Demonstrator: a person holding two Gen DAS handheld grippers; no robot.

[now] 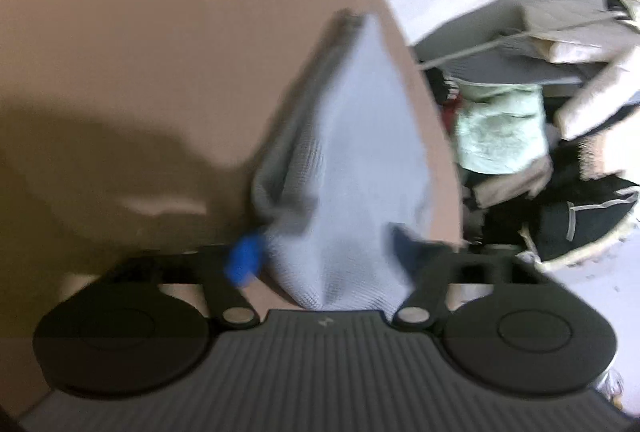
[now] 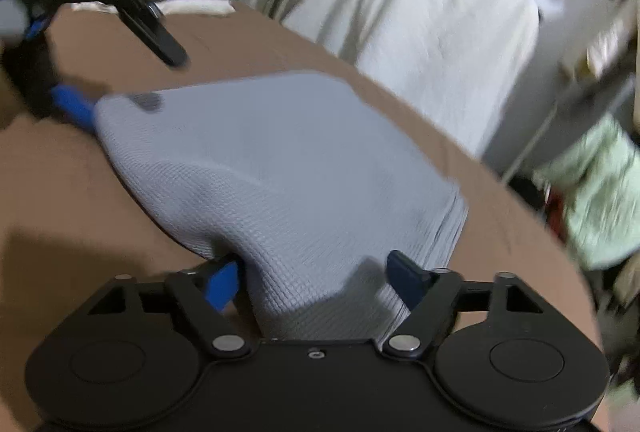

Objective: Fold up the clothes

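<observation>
We have the grey-blue cloth point(image 2: 280, 168) lying on the brown desk point(image 2: 460, 160), its near end bunched between the right tongs point(image 2: 316, 280) and its far corner, at ten o'clock, between the left tongs point(image 1: 320, 264). Whether either pair is clenched, we cannot tell. We should lift both corners level and lay the fold edge to edge.

No legible text, label, brand name or number was found; only a small pale mark, unreadable, was noted on the left gripper's ribbed housing point(image 1: 322, 323).
</observation>
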